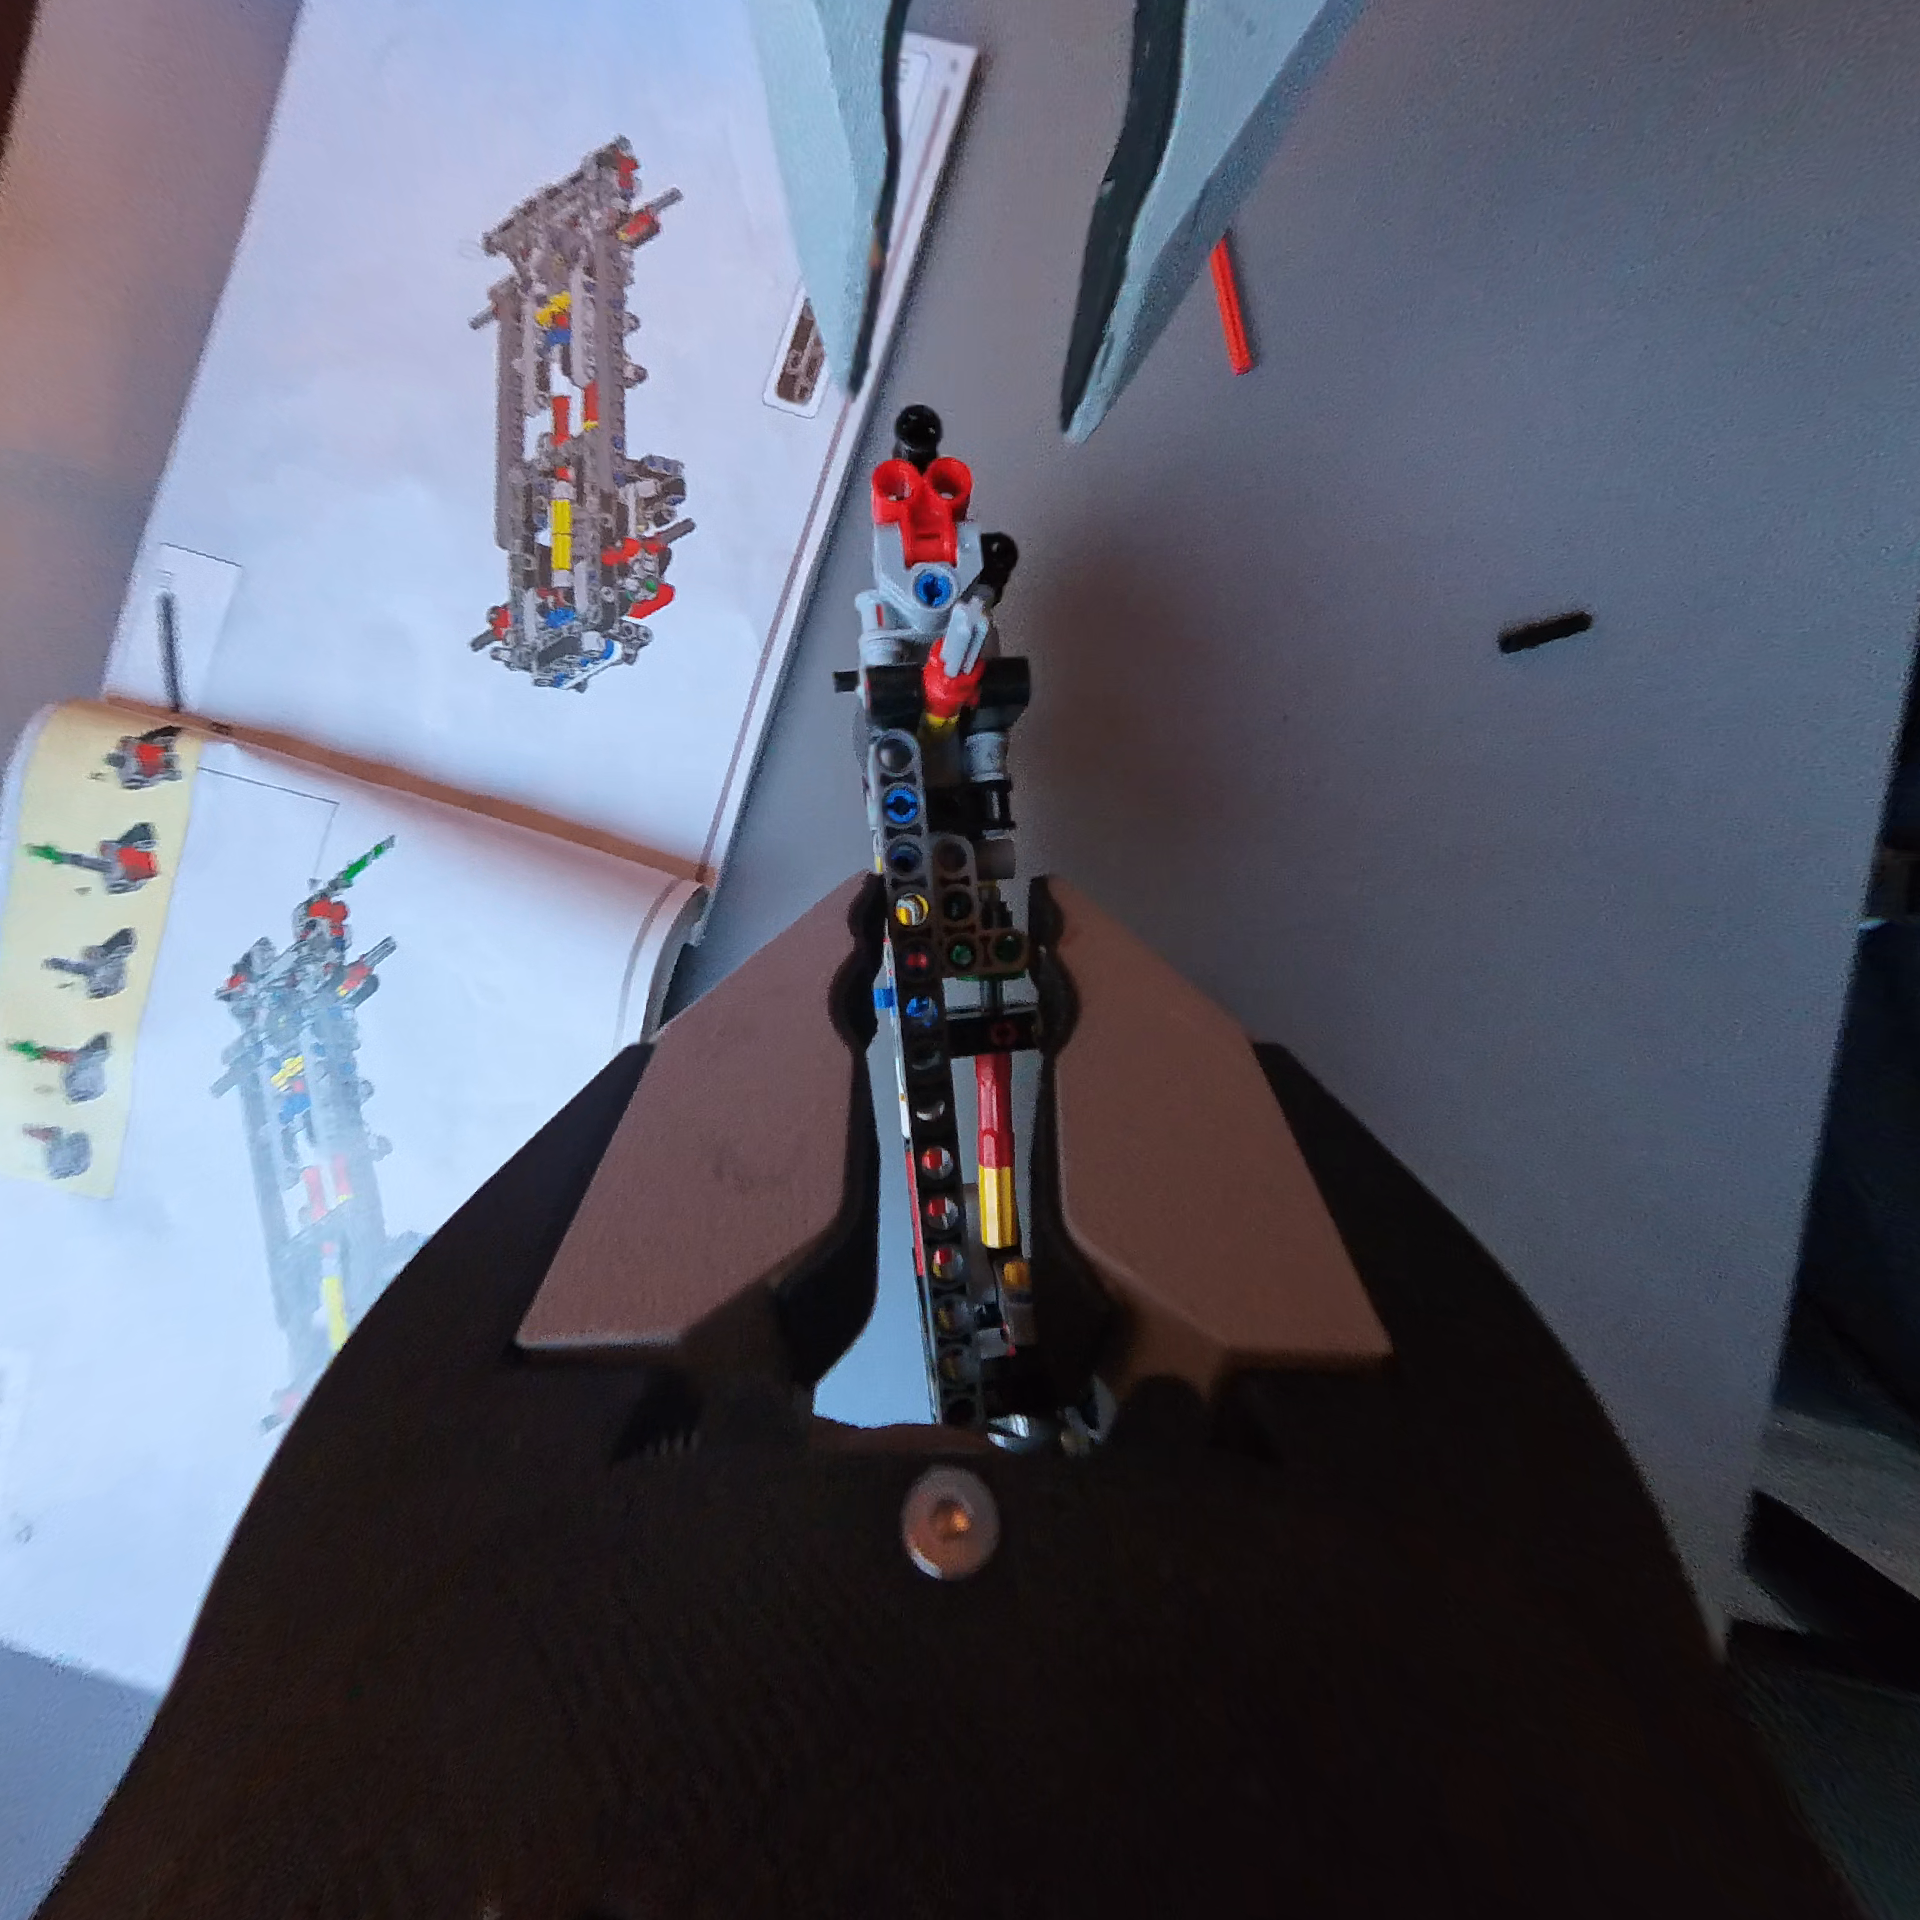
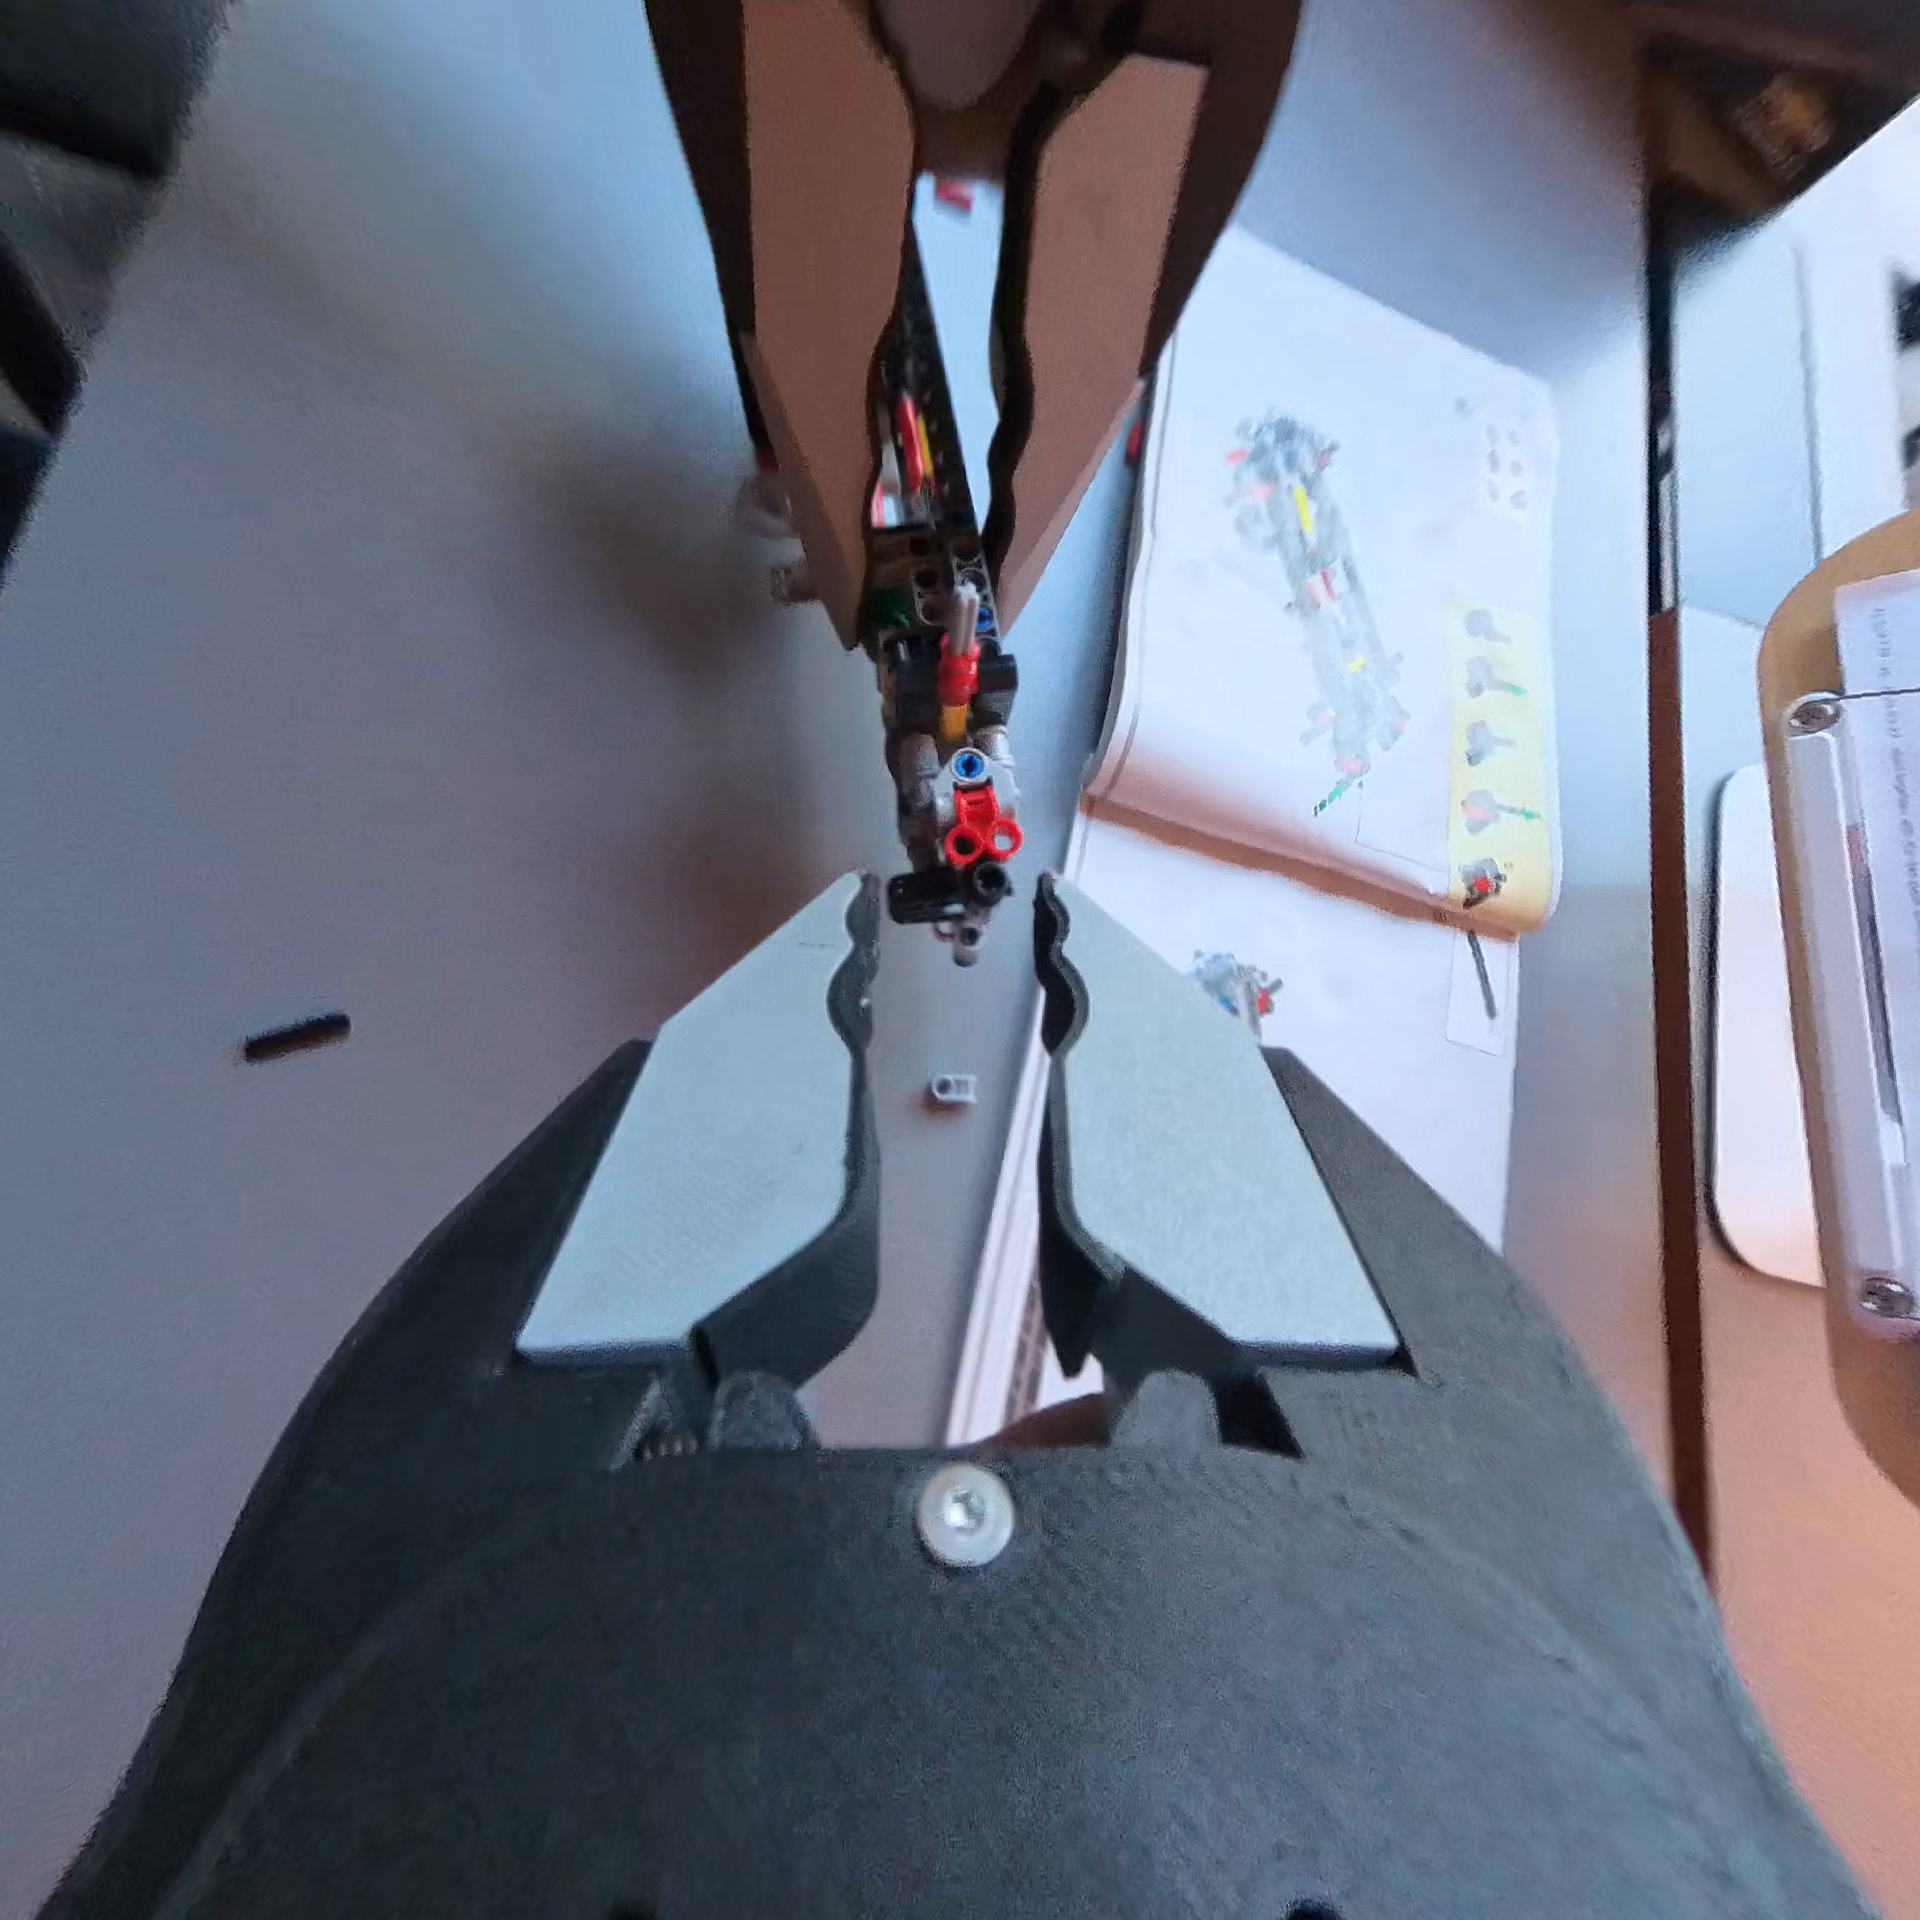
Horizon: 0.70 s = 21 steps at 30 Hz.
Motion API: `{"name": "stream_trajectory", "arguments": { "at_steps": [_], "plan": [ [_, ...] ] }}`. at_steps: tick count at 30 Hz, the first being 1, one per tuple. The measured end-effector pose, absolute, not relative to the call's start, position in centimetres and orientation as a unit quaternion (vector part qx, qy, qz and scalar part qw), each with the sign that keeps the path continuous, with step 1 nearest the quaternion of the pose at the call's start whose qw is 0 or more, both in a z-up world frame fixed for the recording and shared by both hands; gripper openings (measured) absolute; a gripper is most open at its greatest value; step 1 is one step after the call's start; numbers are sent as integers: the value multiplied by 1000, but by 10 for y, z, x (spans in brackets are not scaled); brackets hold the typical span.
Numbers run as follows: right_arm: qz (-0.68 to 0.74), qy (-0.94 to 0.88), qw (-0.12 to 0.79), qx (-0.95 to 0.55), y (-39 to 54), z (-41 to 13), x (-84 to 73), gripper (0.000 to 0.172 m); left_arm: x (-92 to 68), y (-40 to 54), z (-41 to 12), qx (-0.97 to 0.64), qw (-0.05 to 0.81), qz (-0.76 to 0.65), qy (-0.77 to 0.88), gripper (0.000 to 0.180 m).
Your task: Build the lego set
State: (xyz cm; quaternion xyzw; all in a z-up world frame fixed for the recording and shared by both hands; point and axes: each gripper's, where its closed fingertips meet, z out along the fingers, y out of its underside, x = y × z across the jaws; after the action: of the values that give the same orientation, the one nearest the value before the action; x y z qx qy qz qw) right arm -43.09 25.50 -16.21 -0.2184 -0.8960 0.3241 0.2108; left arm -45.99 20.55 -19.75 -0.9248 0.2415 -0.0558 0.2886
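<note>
My left gripper clamped on a long brick-built beam assembly, pads pressing both its sides, red-tipped end jutting forward, my right gripper open and bare, tips just short of that end, open instruction booklet, small grey piece and black pin on the grey table.

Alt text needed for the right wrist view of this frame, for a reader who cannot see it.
The right gripper, fingers open, faces the tip of a long brick-built assembly held out toward it by the left gripper from the top of the frame. Nothing is gripped between the right fingers. Below lie a grey table, an open instruction booklet, a small grey piece and a black pin.
</note>
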Motion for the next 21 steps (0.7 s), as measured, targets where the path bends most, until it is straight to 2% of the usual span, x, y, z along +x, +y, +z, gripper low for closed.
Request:
{"name": "stream_trajectory", "arguments": {
  "at_steps": [6,10,15,18,21],
  "plan": [
    [485,-792,238,-283,246,-161,-399,27,-453,187,-207,-889,320,163,285,24],
    [549,-743,241,-297,245,-164,-385,10,-437,181,-215,-850,340,241,323,24],
    [527,-763,277,-250,230,-171,-374,23,-425,185,-213,-821,369,280,332,25],
    [479,-781,336,-218,225,-175,-372,21,-424,188,-214,-802,377,317,339,25],
    [452,-799,330,-219,220,-188,-368,22,-422,191,-213,-768,392,371,346,24]
  ]
}}
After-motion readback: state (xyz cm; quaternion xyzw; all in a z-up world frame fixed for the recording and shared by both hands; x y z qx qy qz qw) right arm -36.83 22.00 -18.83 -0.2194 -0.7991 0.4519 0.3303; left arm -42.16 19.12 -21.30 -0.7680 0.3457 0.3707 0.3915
